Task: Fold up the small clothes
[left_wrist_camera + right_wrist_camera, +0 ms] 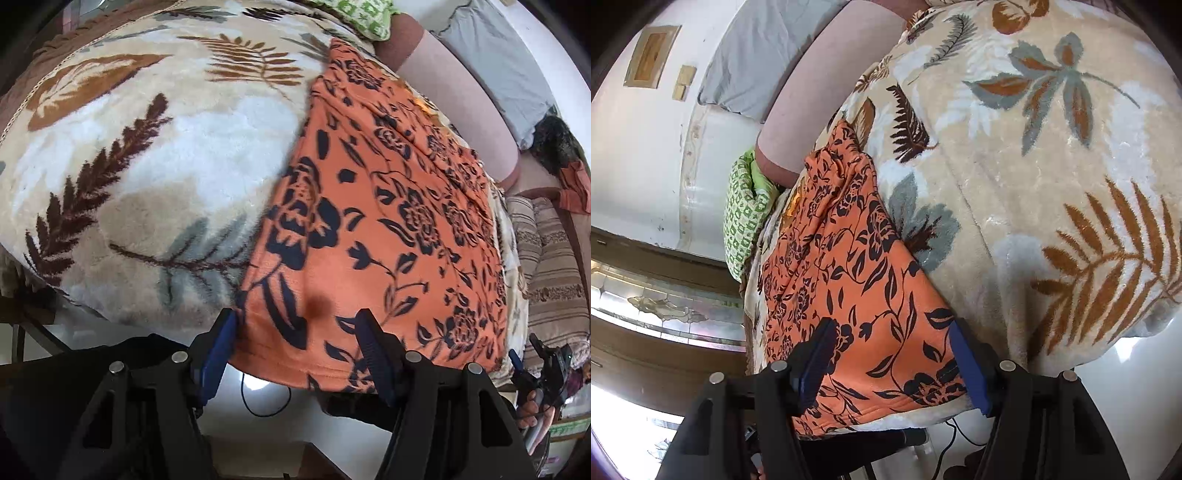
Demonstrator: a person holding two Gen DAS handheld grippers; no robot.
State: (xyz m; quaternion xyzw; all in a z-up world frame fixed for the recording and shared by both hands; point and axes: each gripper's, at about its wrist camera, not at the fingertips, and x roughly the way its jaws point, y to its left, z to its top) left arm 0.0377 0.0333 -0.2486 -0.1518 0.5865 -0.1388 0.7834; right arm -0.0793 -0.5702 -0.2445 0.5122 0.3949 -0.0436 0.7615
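Note:
An orange garment with a dark floral print (388, 221) lies flat on a cream leaf-patterned blanket (147, 147), its near hem hanging over the bed's front edge. My left gripper (299, 354) is open, its two fingers standing either side of the hem's left corner without closing on it. In the right wrist view the same garment (849, 277) runs away from me. My right gripper (890, 369) is open around the hem's right corner. The right gripper also shows in the left wrist view (535, 369), held by a hand.
A green patterned pillow (742, 221) and a grey pillow (757, 62) lie at the head of the bed. Striped bedding (554, 277) is at the right. A black cable (266, 402) lies on the pale floor below the bed edge.

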